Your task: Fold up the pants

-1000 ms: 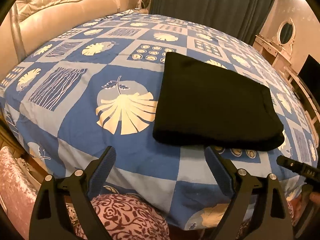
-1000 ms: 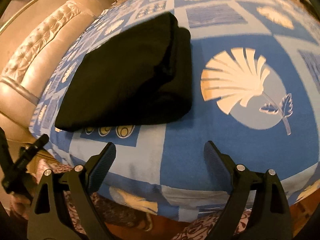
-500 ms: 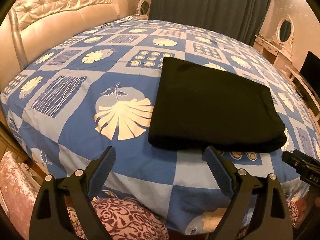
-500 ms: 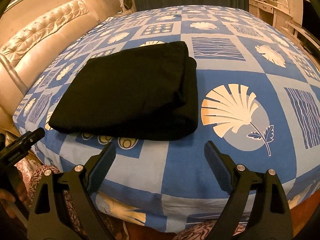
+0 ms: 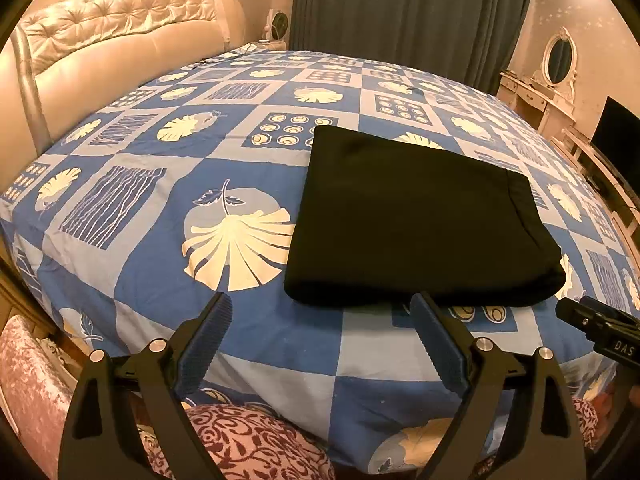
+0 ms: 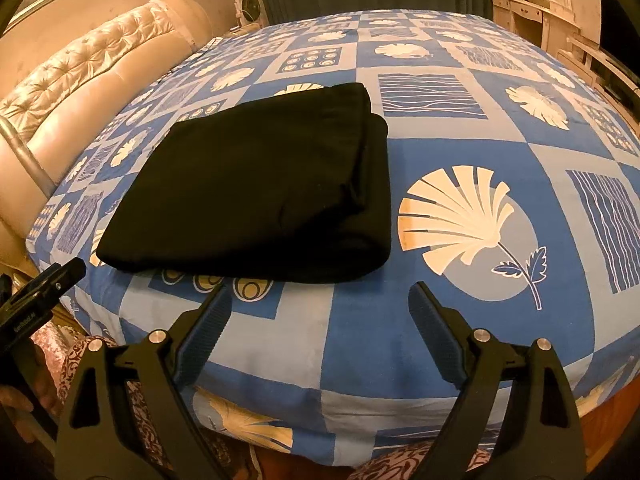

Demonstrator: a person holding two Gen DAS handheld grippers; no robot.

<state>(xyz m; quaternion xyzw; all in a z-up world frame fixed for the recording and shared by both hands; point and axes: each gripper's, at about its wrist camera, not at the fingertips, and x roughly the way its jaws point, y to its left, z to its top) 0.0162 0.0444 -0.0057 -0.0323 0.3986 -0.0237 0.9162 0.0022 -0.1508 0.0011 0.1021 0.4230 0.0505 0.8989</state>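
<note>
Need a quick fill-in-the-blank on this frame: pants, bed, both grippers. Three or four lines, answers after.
1. The folded pants are ____ in colour.
2. They lie on a bed cover whose checks are mostly ____ with cream leaf prints.
3. The left gripper has its jaws ____, with nothing between them.
4. The right gripper hangs at the bed's near edge and is ____ the pants.

Missing words: black; blue; open; not touching

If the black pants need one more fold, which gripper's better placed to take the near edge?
Left, marginally. In its own view the left gripper has one open finger right at the near edge of the folded black pants. The right gripper, also open and empty, sits mostly over bare bedspread beside the pants' corner.
</note>
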